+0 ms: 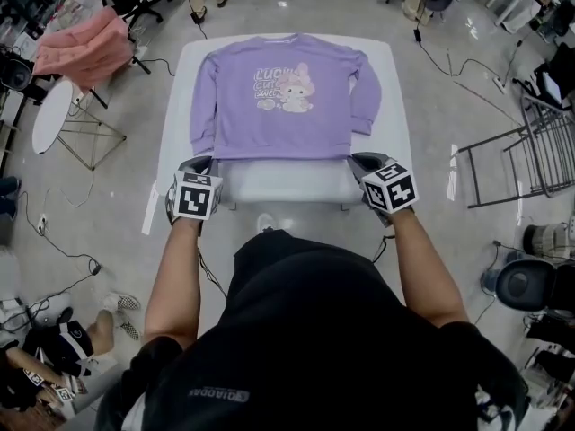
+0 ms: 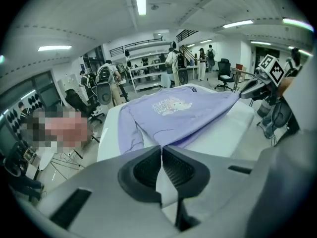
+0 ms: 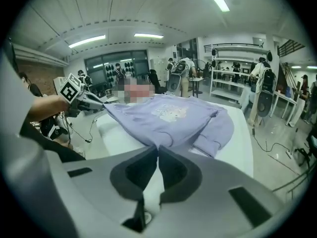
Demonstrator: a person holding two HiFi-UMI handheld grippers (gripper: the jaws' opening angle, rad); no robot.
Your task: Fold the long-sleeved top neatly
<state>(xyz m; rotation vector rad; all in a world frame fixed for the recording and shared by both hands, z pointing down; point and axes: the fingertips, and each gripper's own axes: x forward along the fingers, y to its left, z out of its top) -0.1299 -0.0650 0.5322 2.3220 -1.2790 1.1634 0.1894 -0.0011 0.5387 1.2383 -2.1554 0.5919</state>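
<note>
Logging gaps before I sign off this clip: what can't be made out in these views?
- Head view: hem pinch points on the purple sweatshirt, covered by the left gripper and right gripper.
- All views: chest print wording, too small.
- Head view: sweatshirt's back, against the white table.

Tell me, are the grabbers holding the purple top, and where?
Yes. Both hold the purple top by its bottom hem. The left gripper pinches the hem corner on its side, and the right gripper pinches the other corner.
</note>
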